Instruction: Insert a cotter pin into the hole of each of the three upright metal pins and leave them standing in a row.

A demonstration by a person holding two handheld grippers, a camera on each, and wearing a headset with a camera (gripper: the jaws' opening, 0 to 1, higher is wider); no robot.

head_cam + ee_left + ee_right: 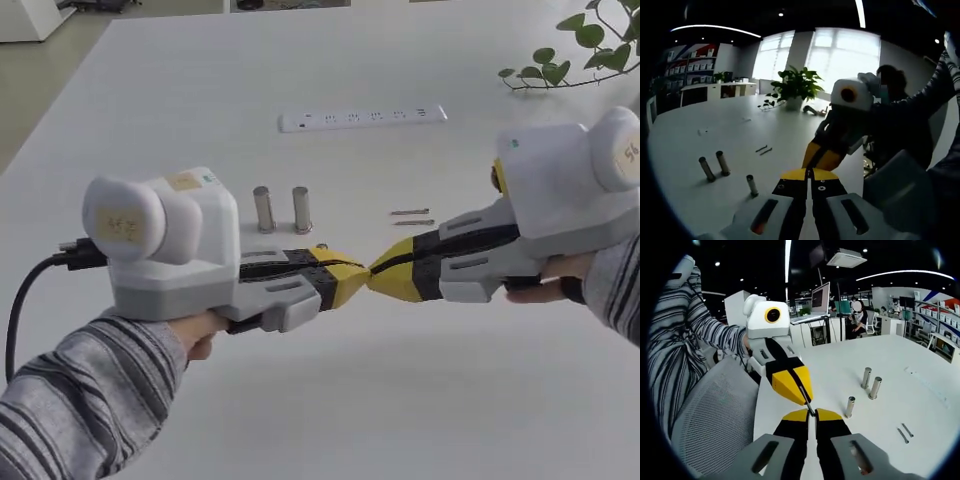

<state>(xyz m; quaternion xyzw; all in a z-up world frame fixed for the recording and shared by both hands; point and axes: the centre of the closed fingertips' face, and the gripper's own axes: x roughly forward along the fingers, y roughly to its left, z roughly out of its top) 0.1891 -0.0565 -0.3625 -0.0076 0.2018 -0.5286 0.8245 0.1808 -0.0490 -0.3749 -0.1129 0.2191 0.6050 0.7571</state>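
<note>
White table [400, 400] — three upright grey metal cylinders [720, 163] near its middle; left gripper [811, 172] clenched on thin dark cotter pin [807, 402] — tip touching clenched right gripper [815, 415].

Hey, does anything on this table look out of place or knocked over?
Nothing is knocked over or spilled. Two metal pins stand close together; the third metal pin stands upright but apart from them, so the row looks uneven. Two cotter pins lie loose, one fewer than the metal pins.

Left gripper [811, 173] tip-to-tip with right gripper [811, 161]; pins [722, 163] upright.
</note>
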